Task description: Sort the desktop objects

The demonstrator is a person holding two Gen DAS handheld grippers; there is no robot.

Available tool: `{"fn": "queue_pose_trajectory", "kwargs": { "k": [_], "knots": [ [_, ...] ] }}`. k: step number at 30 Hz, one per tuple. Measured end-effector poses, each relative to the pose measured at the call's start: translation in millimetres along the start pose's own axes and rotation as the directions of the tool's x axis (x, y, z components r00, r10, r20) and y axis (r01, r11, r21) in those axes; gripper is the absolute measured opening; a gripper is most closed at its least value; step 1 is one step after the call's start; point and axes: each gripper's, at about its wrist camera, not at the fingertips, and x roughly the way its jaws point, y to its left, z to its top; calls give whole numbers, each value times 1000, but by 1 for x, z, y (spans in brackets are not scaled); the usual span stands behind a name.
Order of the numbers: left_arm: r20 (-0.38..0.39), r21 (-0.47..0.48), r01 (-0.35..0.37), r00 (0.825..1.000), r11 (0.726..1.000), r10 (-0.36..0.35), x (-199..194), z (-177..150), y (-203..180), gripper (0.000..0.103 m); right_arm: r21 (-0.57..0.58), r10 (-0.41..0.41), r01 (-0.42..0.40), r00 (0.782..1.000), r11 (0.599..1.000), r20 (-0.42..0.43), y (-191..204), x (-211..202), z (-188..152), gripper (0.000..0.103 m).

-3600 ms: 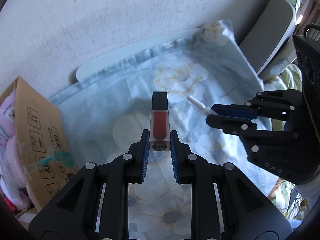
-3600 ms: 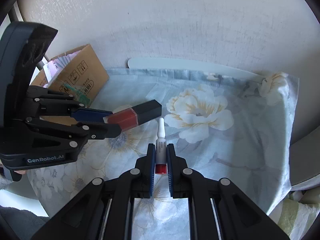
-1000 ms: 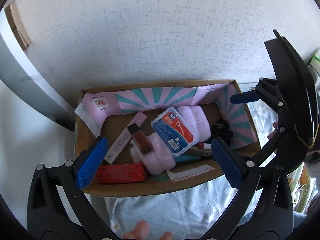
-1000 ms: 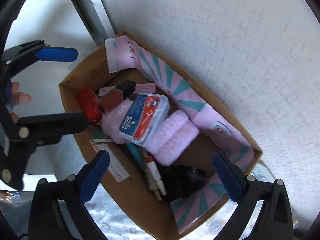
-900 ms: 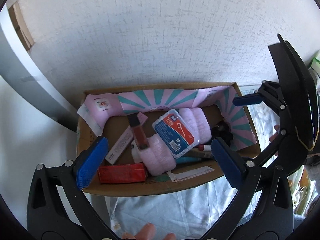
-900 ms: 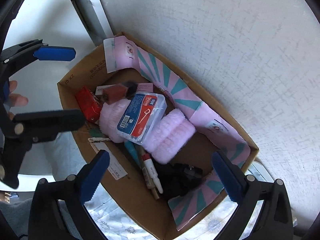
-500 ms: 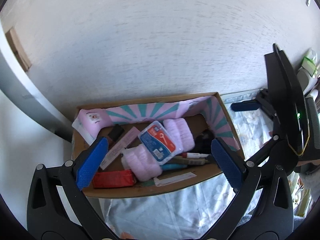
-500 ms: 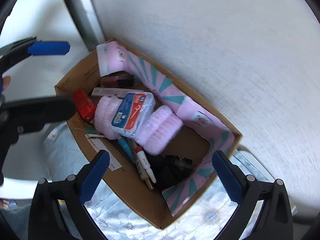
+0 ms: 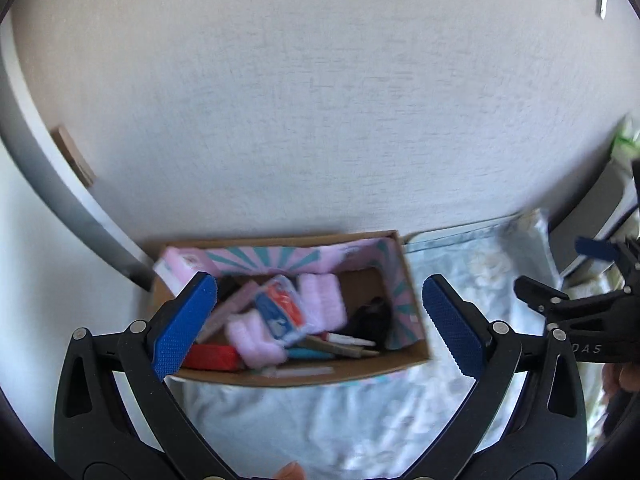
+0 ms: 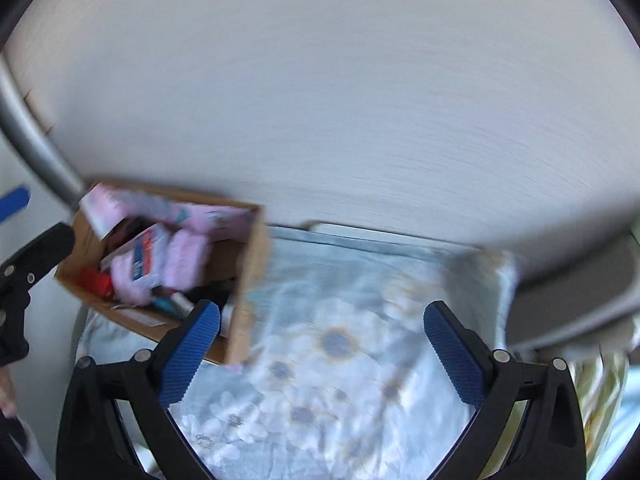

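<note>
Sorting appears nearly complete: no loose objects show on the floral cloth (image 10: 340, 360) covering the worktop. The box (image 9: 304, 372), at 9 o'clock on the cloth, contains pink rolls (image 9: 320, 304), a floss pack (image 9: 280, 312), a red packet (image 9: 212, 358) and pens (image 9: 344, 340). The left hand-held gripper (image 9: 316, 320) and the right hand-held gripper (image 10: 320, 344) are both wide and empty.

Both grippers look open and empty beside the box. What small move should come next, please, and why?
Probably swing both grippers back over the floral cloth to look for another item. The left gripper and right gripper are open and empty, and the cardboard box already holds the sorted things.
</note>
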Motion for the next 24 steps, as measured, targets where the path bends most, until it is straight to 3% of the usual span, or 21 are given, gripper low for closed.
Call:
{"fn": "queue_pose_trajectory", "kwargs": {
  "k": [4,10,15,24],
  "knots": [
    [-25,-28,0,1000,1000,-1,-8,-10,-10,103,96,-39,37,999,995,20,-28,-21,-21,102],
    [11,-33,-32,999,999,32,-30,-23,-15,103,180,-90,85,996,980,22,-46,-35,-57,102],
    [30,-40,-65,997,997,67,-39,-33,-11,103,160,-67,60,997,985,36,-33,-32,-76,102],
    [55,-33,-42,998,999,44,-43,-40,-15,103,129,-86,74,993,989,85,-21,-42,-79,102]
  ]
}}
